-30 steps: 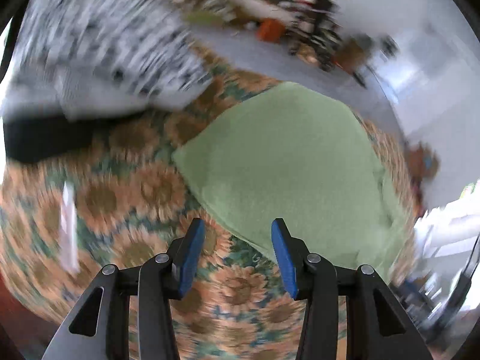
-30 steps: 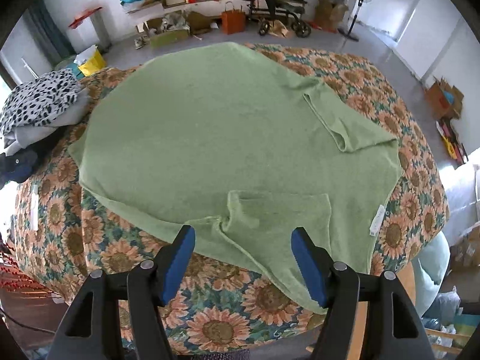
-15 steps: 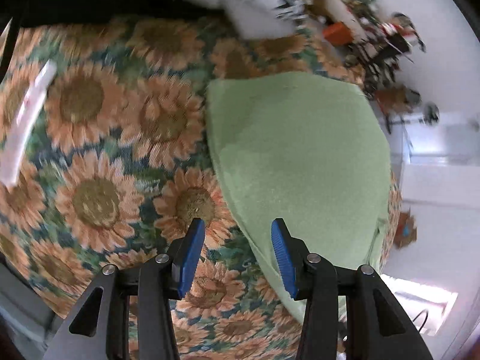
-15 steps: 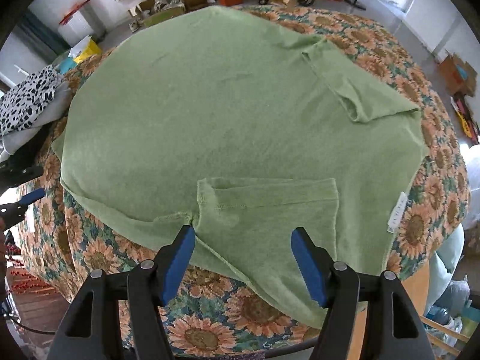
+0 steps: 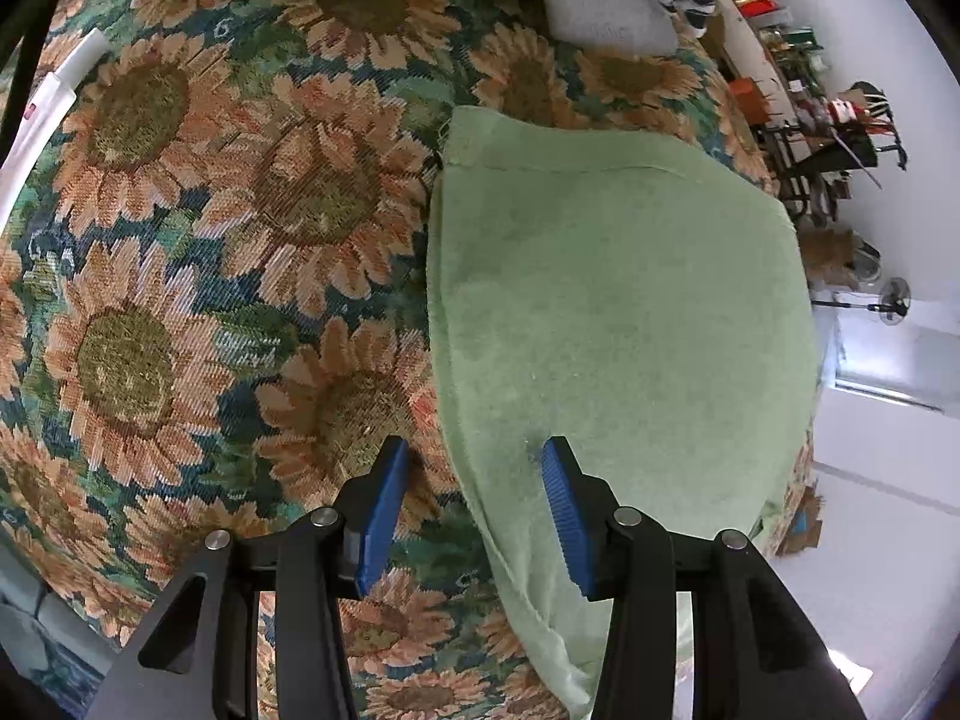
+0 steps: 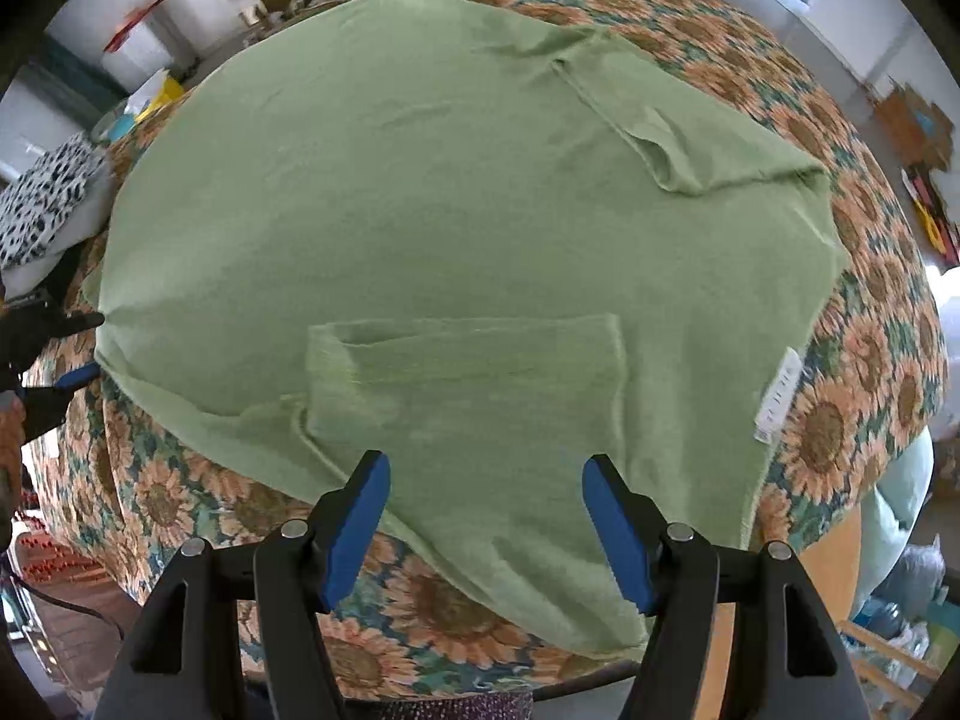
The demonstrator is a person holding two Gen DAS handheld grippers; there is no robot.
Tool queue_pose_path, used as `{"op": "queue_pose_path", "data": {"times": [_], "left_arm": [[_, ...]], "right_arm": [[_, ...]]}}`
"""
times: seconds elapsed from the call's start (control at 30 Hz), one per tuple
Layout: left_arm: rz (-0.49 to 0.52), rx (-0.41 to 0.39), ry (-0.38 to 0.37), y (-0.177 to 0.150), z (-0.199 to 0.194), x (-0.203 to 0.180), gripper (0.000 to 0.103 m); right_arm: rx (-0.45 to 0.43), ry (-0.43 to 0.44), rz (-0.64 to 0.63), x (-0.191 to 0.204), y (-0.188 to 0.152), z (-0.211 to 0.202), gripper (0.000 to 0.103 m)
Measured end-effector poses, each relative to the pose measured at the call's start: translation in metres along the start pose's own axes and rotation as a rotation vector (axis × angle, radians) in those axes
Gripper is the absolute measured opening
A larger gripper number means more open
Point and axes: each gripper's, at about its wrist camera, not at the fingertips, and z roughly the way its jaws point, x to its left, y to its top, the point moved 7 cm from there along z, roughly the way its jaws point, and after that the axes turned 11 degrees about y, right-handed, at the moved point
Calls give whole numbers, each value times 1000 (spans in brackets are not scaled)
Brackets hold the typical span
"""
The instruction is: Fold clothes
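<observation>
Green T-shirt (image 6: 456, 228) spread flat on sunflower-print cloth (image 5: 198, 276), both sleeves folded inward. Left gripper (image 5: 474, 504) pointing down over the shirt's side edge, jaws parted and gripping nothing: one blue pad above bare cloth, the other above green fabric. Right gripper (image 6: 486, 531) unclenched, hovering over the near folded sleeve (image 6: 462, 384), nothing held. Spotted clothes pile (image 6: 42, 204) far left of it.
</observation>
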Motion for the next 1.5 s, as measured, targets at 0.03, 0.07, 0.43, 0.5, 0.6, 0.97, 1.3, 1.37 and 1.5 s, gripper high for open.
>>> {"op": "queue_pose_path", "data": {"times": [0.03,0.07,0.43,0.5,0.6,0.97,1.3,1.37,1.5], "left_arm": [[2,-4,5,0,0,0,42],[3,-8,15,-1,-1,0,39],[51,-66,73,-4,-12,-10,15],[54,-72,84,-4,-13,-11,11],[63,-75,102,-2,-14,-11,10],[138,-123,132,0,-19,-48,5],[210,-127,141,35,-20,-100,5],[219,-131,139,36,-20,-107,5],[231,-118,159,43,-7,-111,5]], "right_arm": [[-1,-1,12,-5,-1,-1,71],[-4,-4,22,-9,-2,-2,71],[-20,-38,94,-54,0,-8,71],[-27,-57,96,-63,3,-7,71],[-20,-72,104,-77,8,-3,71],[9,-3,40,-68,12,9,76],[-15,64,29,-60,5,13,8],[-42,65,24,-60,-4,5,5],[-78,72,22,-67,-8,-12,5]]}}
